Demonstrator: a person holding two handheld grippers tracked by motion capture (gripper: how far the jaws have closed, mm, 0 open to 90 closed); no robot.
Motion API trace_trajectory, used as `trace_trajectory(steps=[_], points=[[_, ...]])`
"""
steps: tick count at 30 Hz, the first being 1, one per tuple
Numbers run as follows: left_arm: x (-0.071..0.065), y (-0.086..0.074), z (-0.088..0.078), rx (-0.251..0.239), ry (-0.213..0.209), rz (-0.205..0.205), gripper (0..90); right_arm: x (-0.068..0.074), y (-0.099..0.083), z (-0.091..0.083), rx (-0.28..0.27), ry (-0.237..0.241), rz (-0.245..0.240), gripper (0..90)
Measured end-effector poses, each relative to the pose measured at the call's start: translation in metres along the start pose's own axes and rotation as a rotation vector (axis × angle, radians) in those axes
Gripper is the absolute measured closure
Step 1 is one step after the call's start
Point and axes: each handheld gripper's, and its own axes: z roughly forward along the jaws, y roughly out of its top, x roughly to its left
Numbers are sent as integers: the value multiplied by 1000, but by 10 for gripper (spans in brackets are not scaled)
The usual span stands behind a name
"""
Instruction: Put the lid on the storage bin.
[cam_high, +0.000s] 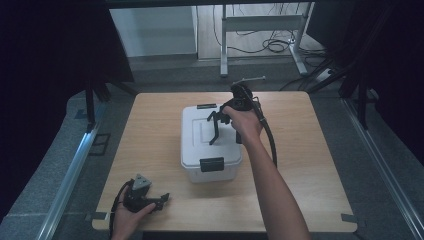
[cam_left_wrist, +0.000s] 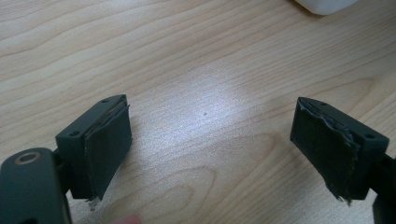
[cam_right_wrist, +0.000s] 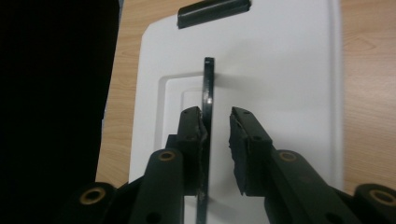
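At mid-table sits a white lidded box (cam_high: 210, 145), its black handle (cam_right_wrist: 208, 93) raised edge-on between the right gripper (cam_right_wrist: 215, 135)'s parted jaws; one pad touches it, the other stands clear. Near the front edge, the left gripper (cam_left_wrist: 210, 149) lies spread over bare tabletop (cam_left_wrist: 201, 70), the box cut off at the frame's top.

Both grippers are black: the left gripper (cam_high: 161, 199) carries a grey three-cornered plate (cam_high: 141, 182), the right gripper (cam_high: 217, 131) trails a black cable (cam_high: 270, 140); pads (cam_left_wrist: 108, 144) look frayed.
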Motion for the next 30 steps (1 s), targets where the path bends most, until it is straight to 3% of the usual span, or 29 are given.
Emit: trace_trajectory(steps=[5,11,12,14,16,21,30], points=[[-1,0,0,0,4,-2,125,-19,-4,-21,-41,6,-46,688],[-2,-1,0,-3,7,-1,125,-38,-8,-32,-64,8,-62,681],[-2,-1,0,-2,7,-1,125,-47,-9,-36,-74,-6,-72,677],[-2,-1,0,-5,8,-3,125,-50,-10,-37,-78,-2,-69,676],[-2,-1,0,-5,7,-1,125,-64,-13,-41,-84,-10,-64,670],[-2,-1,0,-8,9,-2,125,-83,-18,-43,-99,-17,-56,663],[-2,-1,1,-8,13,9,125,-113,-36,-38,-122,-23,-92,613]])
